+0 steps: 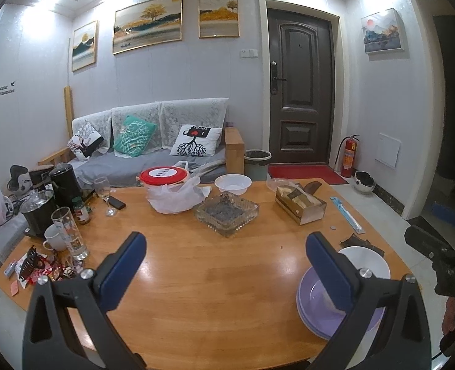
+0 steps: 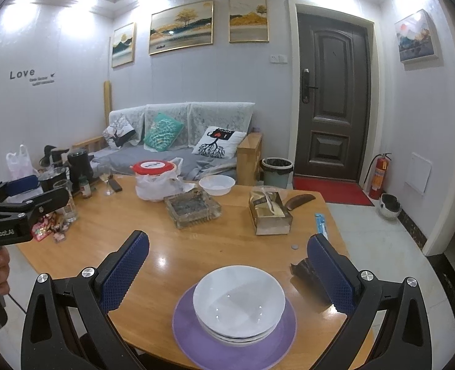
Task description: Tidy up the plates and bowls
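A stack of white bowls [image 2: 239, 303] sits on purple plates [image 2: 196, 336] near the front edge of the wooden table [image 2: 153, 246]. My right gripper [image 2: 227, 265] is open and empty, its fingers on either side of the stack, just above it. In the left wrist view the same purple plates [image 1: 312, 305] and white bowl [image 1: 366, 260] lie at the lower right, partly behind the right finger. My left gripper [image 1: 225, 262] is open and empty over bare table, left of the stack. Another white bowl [image 1: 233, 182] stands at the table's far edge.
A glass ashtray [image 1: 226, 212], a tissue box [image 1: 299, 205], a red-lidded tub in a plastic bag [image 1: 165, 185], a wine glass [image 1: 104, 191], cups, kettles and snack wrappers [image 1: 42, 265] crowd the far and left parts. A dark wrapper [image 2: 301, 268] lies right of the stack.
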